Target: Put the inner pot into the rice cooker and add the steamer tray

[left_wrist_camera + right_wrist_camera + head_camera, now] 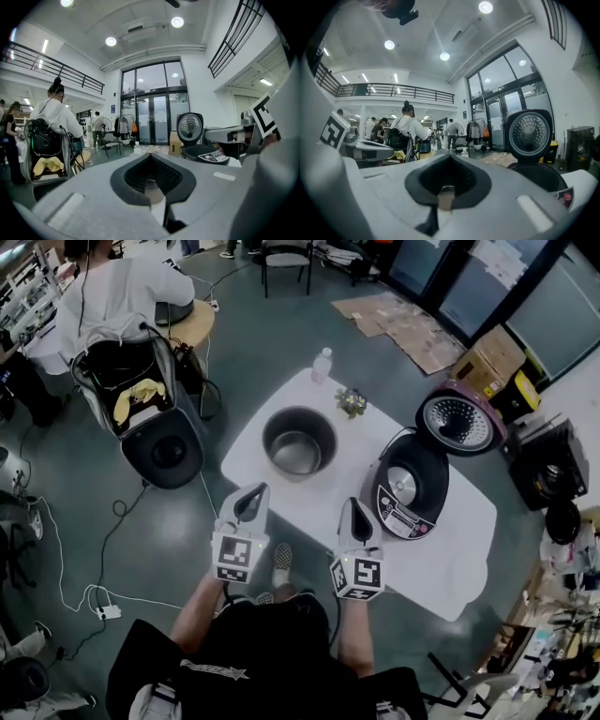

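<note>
The dark metal inner pot (298,440) stands upright on the white table (441,559), apart from the cooker. To its right sits the black rice cooker (410,486), its lid (459,423) swung open and its well holding no pot. I cannot make out a steamer tray. My left gripper (254,489) is shut and holds nothing, at the table's near edge just short of the pot. My right gripper (353,504) is also shut and holds nothing, just left of the cooker. The cooker (202,152) shows past the left gripper (150,158). It (539,174) also shows past the right gripper (449,158).
A water bottle (322,365) and a small potted plant (352,402) stand at the table's far side. A person sits by a black stroller-like cart (141,409) to the left. Boxes (489,362) and a black appliance (548,465) crowd the right; cables (66,568) lie on the floor.
</note>
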Tool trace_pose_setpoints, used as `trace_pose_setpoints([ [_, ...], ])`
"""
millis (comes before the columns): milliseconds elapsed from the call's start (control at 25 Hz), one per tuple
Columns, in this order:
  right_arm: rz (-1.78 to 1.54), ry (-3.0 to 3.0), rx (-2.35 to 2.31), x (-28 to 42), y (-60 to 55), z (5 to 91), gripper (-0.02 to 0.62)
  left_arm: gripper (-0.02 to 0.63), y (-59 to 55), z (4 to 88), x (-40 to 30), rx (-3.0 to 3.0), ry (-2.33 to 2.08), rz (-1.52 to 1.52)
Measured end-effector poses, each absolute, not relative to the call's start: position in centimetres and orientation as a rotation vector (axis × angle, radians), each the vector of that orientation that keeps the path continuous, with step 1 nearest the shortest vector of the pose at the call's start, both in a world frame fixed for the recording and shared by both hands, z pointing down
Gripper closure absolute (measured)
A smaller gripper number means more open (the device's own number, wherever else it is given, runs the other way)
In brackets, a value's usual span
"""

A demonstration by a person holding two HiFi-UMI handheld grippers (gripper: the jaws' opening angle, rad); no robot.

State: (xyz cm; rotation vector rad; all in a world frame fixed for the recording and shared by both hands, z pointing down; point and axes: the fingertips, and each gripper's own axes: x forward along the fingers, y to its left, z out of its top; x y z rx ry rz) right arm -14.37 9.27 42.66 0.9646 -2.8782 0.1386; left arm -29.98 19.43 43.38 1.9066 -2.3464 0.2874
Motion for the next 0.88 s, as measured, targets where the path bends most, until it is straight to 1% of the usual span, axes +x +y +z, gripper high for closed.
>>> trace_pose_setpoints([
  [240,0.224,-2.813,0.903,-17.3,5.7,46.4,0.592,0.595,16.5,46.0,-32.4,1.806,-2.347,0.295],
  [320,0.26,-2.786,0.867,-18.2,4.8,47.7,0.544,0.581,15.6,46.8,-33.2,1.759,-2.342,0.271],
  [360,0.285,-2.775,0.842,-18.7,4.3,48.4,0.484,0.533,15.2,47.2,-33.4,1.742,-2.329,0.257],
  [400,0.315,-2.767,0.813,-19.3,4.0,49.1,0.424,0.434,14.7,47.7,-33.7,1.728,-2.313,0.243],
  [440,0.347,-2.762,0.787,-19.8,3.6,49.8,0.419,0.382,14.3,48.3,-33.9,1.714,-2.296,0.232],
  [480,0.375,-2.76,0.769,-20.4,3.2,50.4,0.402,0.368,13.9,49.0,-34.2,1.701,-2.279,0.224],
  [520,0.398,-2.76,0.76,-20.9,2.7,51.0,0.373,0.335,13.5,49.7,-34.5,1.689,-2.263,0.223],
  [640,0.446,-2.737,0.762,-22.4,0.9,52.9,0.316,0.298,12.1,51.6,-35.7,1.652,-2.228,0.223],
  [720,0.464,-2.718,0.763,-23.2,-0.3,54.0,0.294,0.282,11.1,52.7,-36.5,1.626,-2.215,0.217],
  [880,0.49,-2.675,0.75,-24.4,-2.2,56.0,0.293,0.272,9.5,54.7,-37.7,1.587,-2.19,0.231],
])
